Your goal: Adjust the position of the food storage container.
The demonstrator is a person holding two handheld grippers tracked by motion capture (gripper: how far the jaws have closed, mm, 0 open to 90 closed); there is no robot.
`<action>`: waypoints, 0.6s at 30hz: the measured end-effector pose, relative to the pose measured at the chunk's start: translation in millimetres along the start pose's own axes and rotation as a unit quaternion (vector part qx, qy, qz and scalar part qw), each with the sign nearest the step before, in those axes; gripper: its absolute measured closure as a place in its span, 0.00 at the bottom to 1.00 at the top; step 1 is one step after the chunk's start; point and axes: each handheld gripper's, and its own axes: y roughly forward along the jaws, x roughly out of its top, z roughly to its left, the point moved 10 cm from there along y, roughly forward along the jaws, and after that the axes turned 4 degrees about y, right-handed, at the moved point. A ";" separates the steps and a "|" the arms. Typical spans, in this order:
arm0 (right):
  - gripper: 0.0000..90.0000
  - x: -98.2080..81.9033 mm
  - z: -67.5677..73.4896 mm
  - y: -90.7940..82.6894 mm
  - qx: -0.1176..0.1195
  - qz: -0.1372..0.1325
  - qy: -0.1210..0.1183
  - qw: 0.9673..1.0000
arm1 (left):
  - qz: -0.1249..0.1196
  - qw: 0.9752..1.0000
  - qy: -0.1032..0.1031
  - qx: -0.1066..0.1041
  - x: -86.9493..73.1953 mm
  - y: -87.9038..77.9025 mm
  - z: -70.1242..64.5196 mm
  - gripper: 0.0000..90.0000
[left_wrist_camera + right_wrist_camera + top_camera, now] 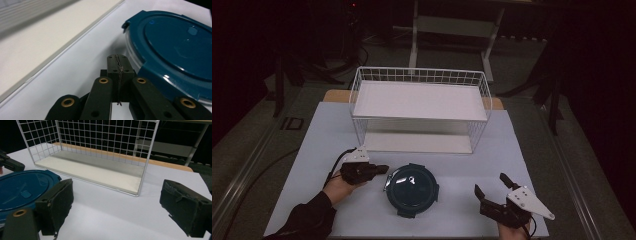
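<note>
A white wire rack [420, 107] with two shelf boards is seen standing on the pale table [522, 155]; behind the rack, a white frame [455, 30] is noted.

dim room, grey floor [257, 130], white frame [452, 25] behind.
</note>
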 end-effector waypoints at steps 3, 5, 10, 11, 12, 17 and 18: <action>0.13 -0.4 -0.5 0.3 0.001 0.001 0.001 1.000 | 0.003 1.000 0.006 -0.012 1.1 3.0 -3.6 1.00; 0.13 -0.7 -0.2 0.7 0.002 0.002 0.002 1.000 | 0.004 1.000 0.011 -0.017 1.2 4.0 -6.3 1.00; 0.13 -0.8 0.3 1.0 0.003 0.002 0.001 1.000 | 0.006 1.000 0.011 -0.017 -0.1 4.8 -7.9 1.00; 0.13 -0.9 0.3 1.0 0.003 0.002 0.000 1.000 | 0.006 1.000 0.012 -0.016 -0.3 4.5 -8.4 1.00; 0.13 -0.8 0.3 0.9 0.003 0.003 0.000 1.000 | 0.007 1.000 0.011 -0.017 -0.6 4.0 -8.9 1.00; 0.13 -1.2 0.2 1.5 0.003 0.003 0.001 1.000 | 0.012 1.000 0.014 -0.018 -2.7 0.7 -13.4 1.00; 0.13 -1.3 0.5 1.7 0.004 0.004 0.001 1.000 | 0.014 1.000 0.014 -0.019 -3.5 -0.2 -14.2 1.00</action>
